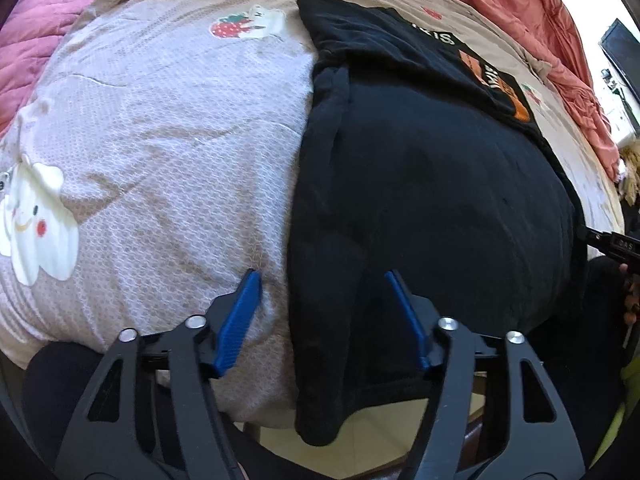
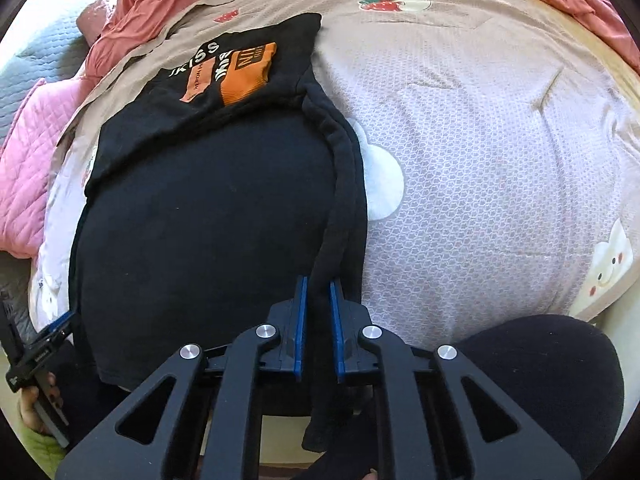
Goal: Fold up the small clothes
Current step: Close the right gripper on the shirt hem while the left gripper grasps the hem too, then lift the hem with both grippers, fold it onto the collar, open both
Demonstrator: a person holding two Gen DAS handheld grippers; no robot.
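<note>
A black T-shirt (image 1: 432, 208) with an orange and white print (image 1: 496, 80) lies on the bed, its long sides folded inward. My left gripper (image 1: 320, 276) stands open astride the shirt's left edge near the hem; its blue pads (image 1: 244, 312) do not press the cloth. My right gripper (image 2: 318, 282) is shut on the rolled strip of black fabric (image 2: 340, 184) along the shirt's right edge (image 2: 200, 220). Each gripper shows small at the other view's border, the right gripper (image 1: 588, 236) and the left gripper (image 2: 66, 320).
The bed sheet (image 2: 480, 160) is pale, with strawberry and bear pictures. A pink quilt (image 1: 36, 40) and a salmon blanket (image 2: 152, 4) lie around it. The person's dark-clad leg (image 2: 552, 380) is at the bed's near edge, where the shirt's hem hangs over.
</note>
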